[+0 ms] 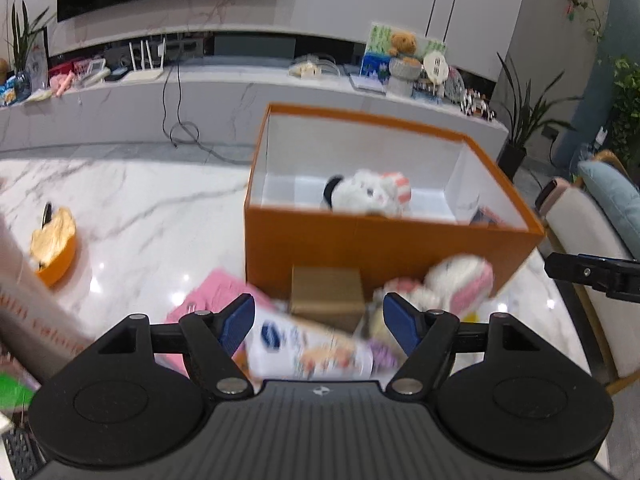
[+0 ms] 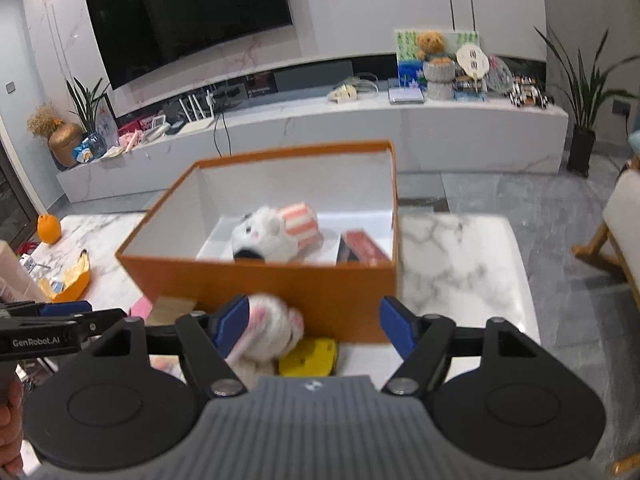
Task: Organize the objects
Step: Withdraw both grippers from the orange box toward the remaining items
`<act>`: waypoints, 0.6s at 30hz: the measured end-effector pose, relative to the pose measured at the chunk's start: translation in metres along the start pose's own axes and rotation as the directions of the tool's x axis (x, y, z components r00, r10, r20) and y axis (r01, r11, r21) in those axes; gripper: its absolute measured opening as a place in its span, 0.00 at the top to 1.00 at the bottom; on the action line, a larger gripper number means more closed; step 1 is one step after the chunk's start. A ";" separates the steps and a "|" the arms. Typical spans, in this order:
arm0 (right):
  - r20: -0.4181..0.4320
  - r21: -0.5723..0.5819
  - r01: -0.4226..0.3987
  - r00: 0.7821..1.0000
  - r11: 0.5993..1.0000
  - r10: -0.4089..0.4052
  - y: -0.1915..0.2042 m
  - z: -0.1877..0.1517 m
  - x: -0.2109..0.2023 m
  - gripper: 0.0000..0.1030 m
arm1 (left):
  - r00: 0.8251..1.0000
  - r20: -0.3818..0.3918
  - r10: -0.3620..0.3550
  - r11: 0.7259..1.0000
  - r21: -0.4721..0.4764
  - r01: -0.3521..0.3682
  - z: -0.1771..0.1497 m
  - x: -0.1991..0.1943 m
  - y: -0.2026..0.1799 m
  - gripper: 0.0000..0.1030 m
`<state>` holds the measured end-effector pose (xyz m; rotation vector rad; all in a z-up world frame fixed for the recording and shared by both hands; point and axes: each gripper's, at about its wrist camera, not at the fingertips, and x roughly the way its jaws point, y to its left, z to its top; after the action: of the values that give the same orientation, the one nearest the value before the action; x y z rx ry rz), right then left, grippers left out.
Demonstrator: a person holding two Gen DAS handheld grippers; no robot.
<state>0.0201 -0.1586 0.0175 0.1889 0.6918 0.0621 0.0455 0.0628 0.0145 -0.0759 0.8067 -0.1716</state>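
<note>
even indoor light; small ceiling-lamp glints on the marble table [image 1: 120,216] at 9 o'clock. fisheye bends both frames' edges. plush toy [image 2: 268,328] and foreground clutter are motion-blurred.

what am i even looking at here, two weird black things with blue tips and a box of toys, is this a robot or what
No robot here: a person holds a hand-held grasping tool in each hand, and each tool carries a wide-angle camera looking forward along its two blue-tipped fingers. So one picture comes from the left tongs, the other from the right tongs. Each view also catches the other tool at its edge.

Both tongs are open and hold nothing.

They hover over a white marble table. On it stands an open orange box with a white plush toy and a reddish flat pack inside. In front of the box lie a second white-and-pink plush toy, a small brown cardboard box, a white tube with a blue logo and something yellow. Far left sits an orange bowl. The picture is blurred, so finer details are unclear.
</note>
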 end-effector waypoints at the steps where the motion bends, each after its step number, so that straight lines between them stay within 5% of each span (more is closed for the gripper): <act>1: -0.013 0.003 -0.002 1.000 1.000 0.002 0.001 -0.003 0.000 0.28 | 1.000 -0.014 -0.001 1.000 0.008 0.001 -0.003 0.000 0.001 0.18; 18: -0.165 -0.142 -0.015 0.986 0.990 -0.008 0.026 -0.046 0.044 0.28 | 0.989 -0.135 0.054 0.987 0.157 -0.032 -0.042 0.011 0.008 0.17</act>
<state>0.0250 -0.1209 -0.0400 0.0472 0.8489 0.1314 0.0235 0.0684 -0.0230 0.1004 0.9308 -0.1993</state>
